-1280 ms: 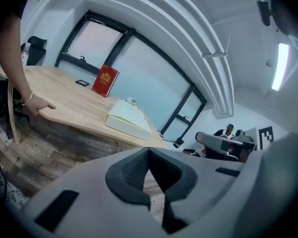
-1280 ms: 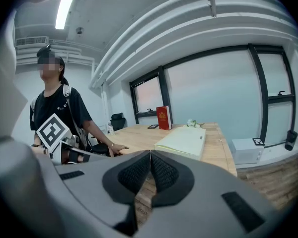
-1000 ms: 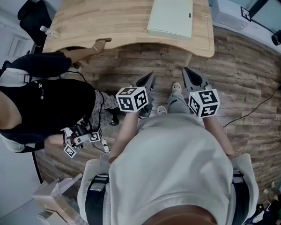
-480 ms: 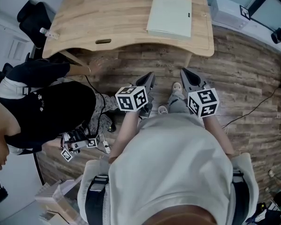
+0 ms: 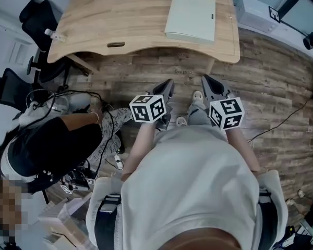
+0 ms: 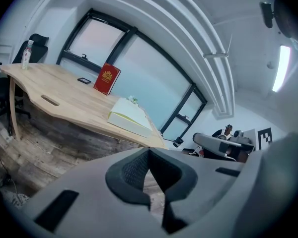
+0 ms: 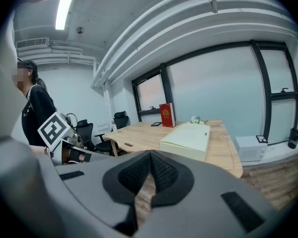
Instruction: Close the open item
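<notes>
Where the wooden table [image 5: 141, 30] runs toward its right end, the pale flat box [image 5: 190, 17] lies flat on the top, its lid down as far as the views show, and a red book [image 6: 107, 79] stands upright near it at the far edge. Well short of the table, above the plank floor [image 5: 271, 87], the left gripper [image 5: 167, 86] and the right gripper [image 5: 208, 82] each have their jaws pressed together with nothing between them. A person in black [image 5: 52, 145] crouches at the left.

Left tongs [image 5: 167, 84] shut, right tongs [image 5: 208, 80] shut (both angled downward)
</notes>
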